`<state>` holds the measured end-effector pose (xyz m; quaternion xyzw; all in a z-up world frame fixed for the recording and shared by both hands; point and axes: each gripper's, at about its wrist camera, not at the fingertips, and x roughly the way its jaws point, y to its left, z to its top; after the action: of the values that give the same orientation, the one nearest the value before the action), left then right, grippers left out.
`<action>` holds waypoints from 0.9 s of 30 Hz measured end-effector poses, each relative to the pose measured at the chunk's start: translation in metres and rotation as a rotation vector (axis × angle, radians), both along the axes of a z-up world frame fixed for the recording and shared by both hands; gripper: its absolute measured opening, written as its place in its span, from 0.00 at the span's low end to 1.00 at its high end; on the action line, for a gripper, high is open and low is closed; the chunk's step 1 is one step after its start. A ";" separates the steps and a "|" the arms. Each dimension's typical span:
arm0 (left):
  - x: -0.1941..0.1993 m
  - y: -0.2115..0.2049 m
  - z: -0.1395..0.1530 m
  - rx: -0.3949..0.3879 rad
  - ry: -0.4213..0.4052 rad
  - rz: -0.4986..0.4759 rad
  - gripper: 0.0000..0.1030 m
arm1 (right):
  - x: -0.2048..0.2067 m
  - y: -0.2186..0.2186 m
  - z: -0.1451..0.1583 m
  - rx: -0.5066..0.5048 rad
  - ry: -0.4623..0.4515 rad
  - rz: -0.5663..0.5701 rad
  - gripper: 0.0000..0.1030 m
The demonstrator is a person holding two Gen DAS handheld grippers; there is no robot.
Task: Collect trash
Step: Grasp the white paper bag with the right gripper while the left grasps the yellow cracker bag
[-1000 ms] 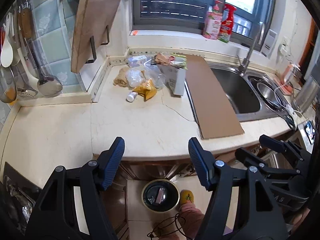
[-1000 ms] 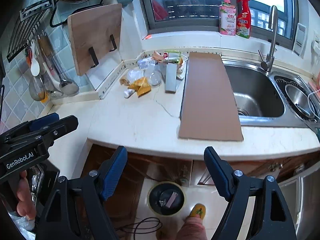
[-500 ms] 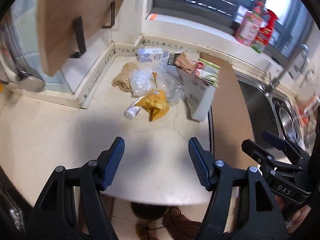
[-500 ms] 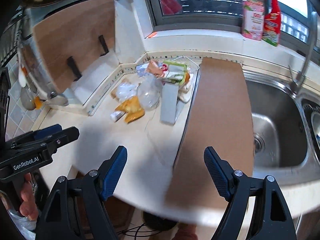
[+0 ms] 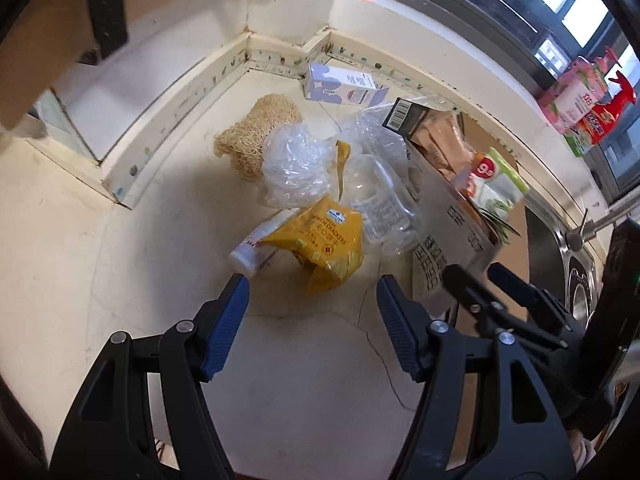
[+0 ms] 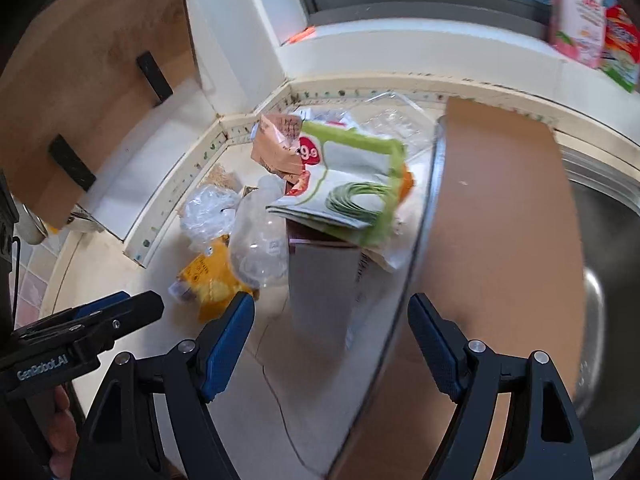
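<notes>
Both grippers hang over the desk (image 5: 120, 280) with jaws spread wide and nothing between them. The left gripper (image 5: 312, 300) has the yellow cracker bag (image 5: 324, 240) just ahead of its jaws, likely the first pick. The right gripper (image 6: 332, 316) faces the trash-filled box (image 6: 324, 276), its jaws wide enough to straddle it.

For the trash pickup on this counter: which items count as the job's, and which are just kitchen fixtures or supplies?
Trash to collect:
yellow cracker bag
crumpled clear plastic
clear plastic bottle
white tube
green and white packet
purple carton

Lying about:
loofah scrubber
cardboard sheet
cleaning bottles
cutting board
</notes>
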<state>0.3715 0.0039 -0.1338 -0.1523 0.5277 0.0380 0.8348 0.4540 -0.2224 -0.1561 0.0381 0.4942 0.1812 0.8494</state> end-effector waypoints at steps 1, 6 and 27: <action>0.004 -0.003 -0.005 0.009 0.001 -0.004 0.62 | 0.008 0.005 -0.006 -0.004 0.004 0.008 0.78; 0.017 -0.015 -0.015 0.078 0.012 -0.076 0.62 | 0.021 0.019 -0.024 -0.012 0.012 0.030 0.65; 0.045 -0.045 -0.045 0.304 0.043 -0.284 0.57 | 0.032 0.012 -0.052 0.068 0.071 0.095 0.31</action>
<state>0.4161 -0.0412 -0.1787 0.0522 0.5498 0.0021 0.8337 0.4860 -0.2102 -0.2083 0.0499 0.5188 0.2364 0.8201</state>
